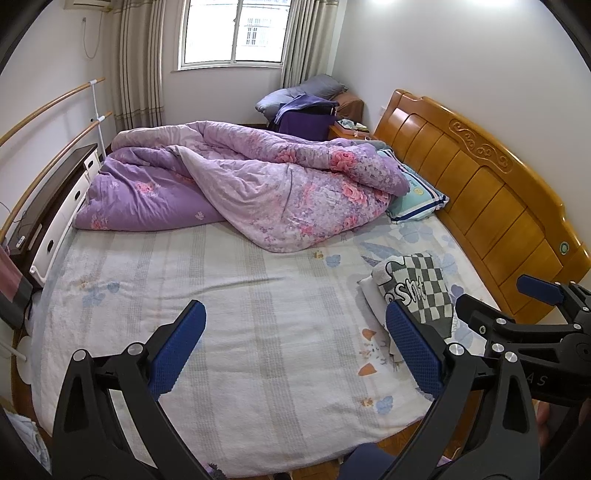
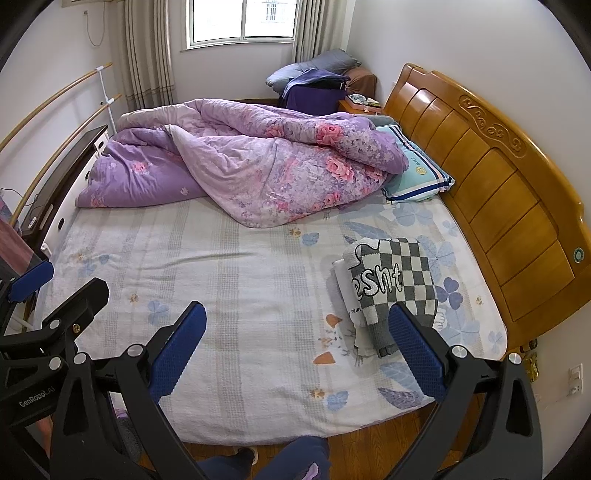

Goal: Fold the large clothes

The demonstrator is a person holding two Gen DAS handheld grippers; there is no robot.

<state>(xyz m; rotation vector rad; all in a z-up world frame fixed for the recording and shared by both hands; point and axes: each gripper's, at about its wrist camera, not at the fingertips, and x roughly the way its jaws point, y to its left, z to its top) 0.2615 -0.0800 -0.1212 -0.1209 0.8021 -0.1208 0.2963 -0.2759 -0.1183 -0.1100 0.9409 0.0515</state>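
We find the task's garment, a grey-and-white checkered knitted sweater with bold outlined lettering (image 2: 391, 284), lying folded on the right side of the bed near the wooden headboard, resting on top of a flat folded white garment (image 2: 347, 295) whose edge shows at its left. Both lie on the pale bedsheet printed with blue leaves and grey stripes (image 2: 240, 295), which covers the mattress. Our left gripper with black arms and blue textured pads (image 1: 295, 347) hangs above the near part of the sheet with its fingers spread wide and nothing between them; its right-hand pad (image 1: 413, 350) lines up with the sweater's near edge in the left wrist view, though we cannot tell if they touch. Our right gripper of the same black and blue build (image 2: 297, 349) is likewise spread wide and holds nothing, hovering over the sheet with the sweater just past its right-hand pad (image 2: 417, 354). Each gripper shows at the edge of the other's view, so they sit side by side. Farther back, a crumpled purple quilt with pink roses (image 2: 251, 162) is heaped across the far half of the bed, partly covering a pale green pillow with navy stripes (image 2: 421, 177) by the glossy honey-coloured carved wooden headboard (image 2: 498, 177). Beyond, a curtained window (image 2: 242, 22) lights the room.
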